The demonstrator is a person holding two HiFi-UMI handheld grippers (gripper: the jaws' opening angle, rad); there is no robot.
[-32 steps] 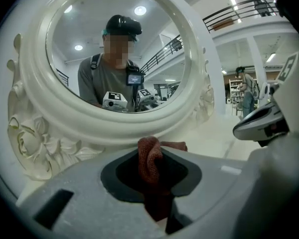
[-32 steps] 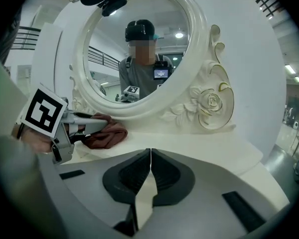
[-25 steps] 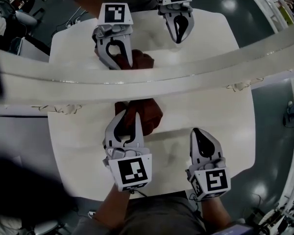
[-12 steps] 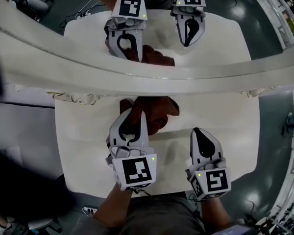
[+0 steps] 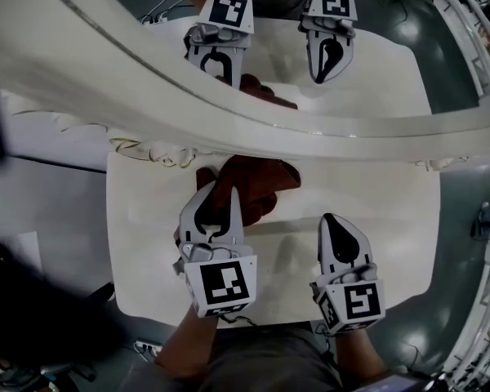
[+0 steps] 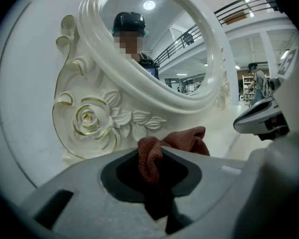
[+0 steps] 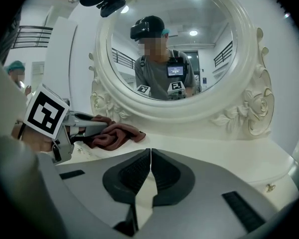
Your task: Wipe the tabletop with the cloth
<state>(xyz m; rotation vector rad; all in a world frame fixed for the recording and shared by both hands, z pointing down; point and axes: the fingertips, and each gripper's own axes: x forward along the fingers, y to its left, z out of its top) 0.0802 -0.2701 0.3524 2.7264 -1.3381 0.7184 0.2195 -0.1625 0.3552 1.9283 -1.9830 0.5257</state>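
Closest in, at the bottom of the head view, two forearms and the square-marked cubes at the backs of both grippers. Just ahead on the left, the left gripper, jaws clamped on a fold of the rust-red cloth; in the left gripper view, that fold bunched and upright in the gap, pinched on both sides, with the rest of the cloth spilling out past the tips. To its right and a little nearer the front edge, the right gripper, jaws pressed together with only a hairline slit between them and nothing held, pointing over bare white bench, apart from the cloth. Cloth itself crumpled in a heap on the bench, left of centre, lying ahead of the left gripper and reaching back to just beside the foot of the mirror frame. Behind that, the white frame, carved, with a gold-edged rose low on one side and scrollwork above it. Farthest back, the round mirror, with reflections of both grippers, the cloth and a person in dark headgear and a grey shirt.
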